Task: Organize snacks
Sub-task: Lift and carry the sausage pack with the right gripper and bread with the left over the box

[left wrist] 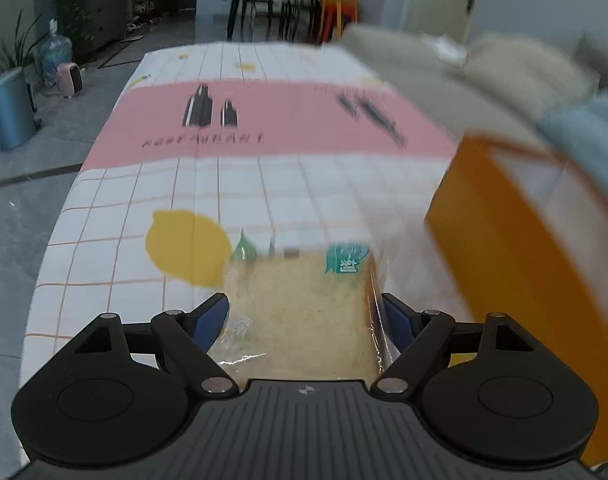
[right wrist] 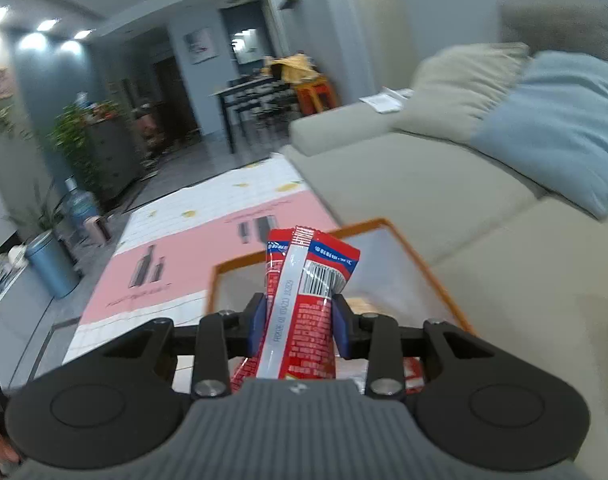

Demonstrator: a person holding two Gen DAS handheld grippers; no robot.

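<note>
- Only the left wrist view shows the left claw (left wrist: 304, 312) clenched on a clear-wrapped bread slice (left wrist: 304, 312), held above the near part of the worktop (left wrist: 115, 240), beside a printed lemon.
- Only the right wrist view shows the right claw (right wrist: 299, 320) gripping a red snack packet (right wrist: 308, 300) over the orange bin (right wrist: 424, 264) at the worktop's right edge.
- In the left view, the bin's (left wrist: 504, 240) blurred orange wall blocks the right side.
- A grey sofa (right wrist: 444, 200) with a blue cushion (right wrist: 564, 128) lies just beyond that edge.

Place: home living room
Seating: grey sofa (right wrist: 424, 184) with blue cushion (right wrist: 564, 128)
Beyond: dining table (right wrist: 247, 92) (chairs tucked under), houseplants (right wrist: 75, 136)
</note>
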